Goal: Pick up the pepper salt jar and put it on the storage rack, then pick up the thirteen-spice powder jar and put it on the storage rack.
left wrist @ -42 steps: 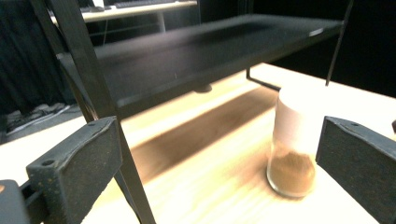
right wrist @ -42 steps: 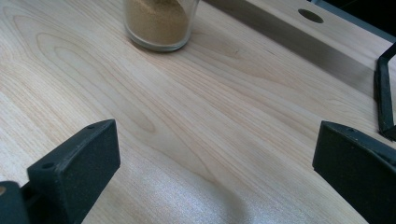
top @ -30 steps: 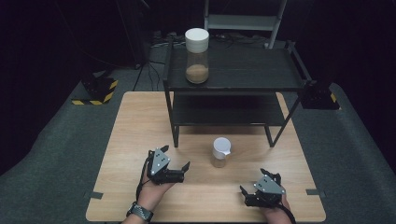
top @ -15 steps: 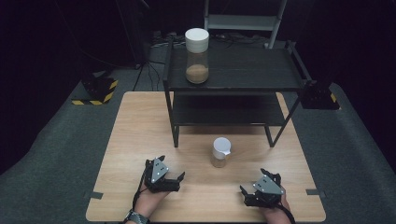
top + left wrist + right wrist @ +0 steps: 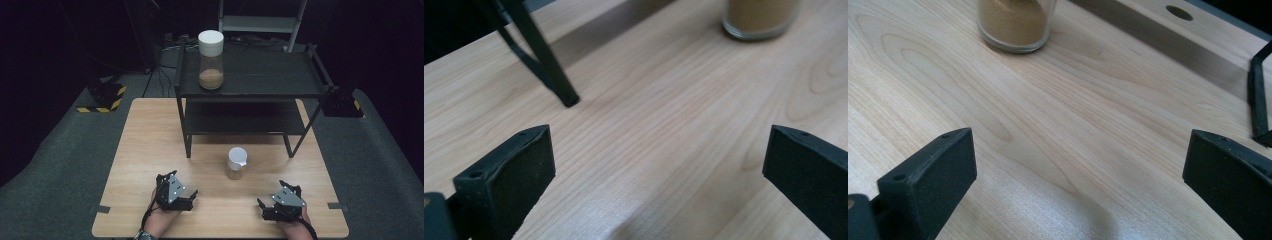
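A small glass jar with a white lid [image 5: 236,162] holds brown powder and stands on the wooden table [image 5: 150,140] in front of the black shelf rack. Its base shows as the small jar [image 5: 760,19] in the left gripper view and the small jar [image 5: 1015,22] in the right gripper view. A taller white-lidded jar [image 5: 210,59] with brown powder stands on the rack's top shelf [image 5: 265,75]. My left gripper [image 5: 187,198] rests low near the table's front left, open and empty. My right gripper [image 5: 264,209] sits at the front right, open and empty.
The black two-level rack [image 5: 250,117] spans the table's back half; one of its legs [image 5: 544,65] stands ahead of the left gripper. A yellow-black striped block [image 5: 102,97] lies on the floor at the left. A white stand [image 5: 260,22] is behind the rack.
My left gripper has drawn back toward the table's front edge and lowered. The right gripper has barely moved.
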Demonstrator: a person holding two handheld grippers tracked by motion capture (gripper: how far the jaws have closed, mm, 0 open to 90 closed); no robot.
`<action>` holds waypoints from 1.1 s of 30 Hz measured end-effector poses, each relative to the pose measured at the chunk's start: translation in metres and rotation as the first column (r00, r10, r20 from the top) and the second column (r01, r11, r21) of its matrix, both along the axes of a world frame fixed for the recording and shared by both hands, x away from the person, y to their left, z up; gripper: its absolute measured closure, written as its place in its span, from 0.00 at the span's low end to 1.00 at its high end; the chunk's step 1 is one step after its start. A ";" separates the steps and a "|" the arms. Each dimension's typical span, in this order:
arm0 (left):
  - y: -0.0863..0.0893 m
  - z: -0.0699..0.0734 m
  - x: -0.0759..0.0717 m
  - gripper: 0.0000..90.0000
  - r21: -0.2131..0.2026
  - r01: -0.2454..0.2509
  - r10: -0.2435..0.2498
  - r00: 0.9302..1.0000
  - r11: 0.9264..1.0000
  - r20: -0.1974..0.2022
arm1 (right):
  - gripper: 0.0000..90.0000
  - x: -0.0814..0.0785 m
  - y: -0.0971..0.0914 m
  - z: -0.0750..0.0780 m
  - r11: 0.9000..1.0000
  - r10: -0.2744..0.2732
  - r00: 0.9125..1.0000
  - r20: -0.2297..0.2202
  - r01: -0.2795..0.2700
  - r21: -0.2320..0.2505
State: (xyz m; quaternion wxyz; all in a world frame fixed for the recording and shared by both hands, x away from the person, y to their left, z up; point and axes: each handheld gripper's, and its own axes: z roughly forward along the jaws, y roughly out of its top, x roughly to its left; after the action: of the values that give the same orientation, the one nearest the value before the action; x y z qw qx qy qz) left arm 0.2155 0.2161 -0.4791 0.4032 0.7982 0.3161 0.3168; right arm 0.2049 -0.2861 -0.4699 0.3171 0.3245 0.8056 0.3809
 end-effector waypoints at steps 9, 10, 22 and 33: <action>-0.003 0.000 0.000 0.01 0.028 0.022 -0.022 1.000 0.999 0.006 | 0.00 -0.001 -0.006 -0.001 0.999 -0.002 1.000 -0.004 0.002 0.044; -0.003 0.000 0.000 0.01 0.028 0.022 -0.022 1.000 0.999 0.006 | 0.00 -0.001 -0.006 -0.001 0.999 -0.002 1.000 -0.004 0.002 0.044; -0.001 0.001 0.002 0.01 0.012 0.008 -0.008 1.000 1.000 -0.010 | 0.00 -0.010 -0.012 -0.003 0.997 -0.002 0.999 0.033 0.000 0.082; 0.005 0.000 0.002 0.01 -0.026 0.002 -0.003 1.000 1.000 -0.013 | 0.00 -0.016 -0.010 0.002 0.989 0.018 0.996 0.088 -0.031 0.145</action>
State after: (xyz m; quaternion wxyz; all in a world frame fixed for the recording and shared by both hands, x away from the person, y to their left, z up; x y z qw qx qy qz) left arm 0.2176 0.2208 -0.4788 0.4117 0.7954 0.3216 0.3071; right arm 0.1885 -0.2957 -0.4684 0.3223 0.3201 0.7651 0.4563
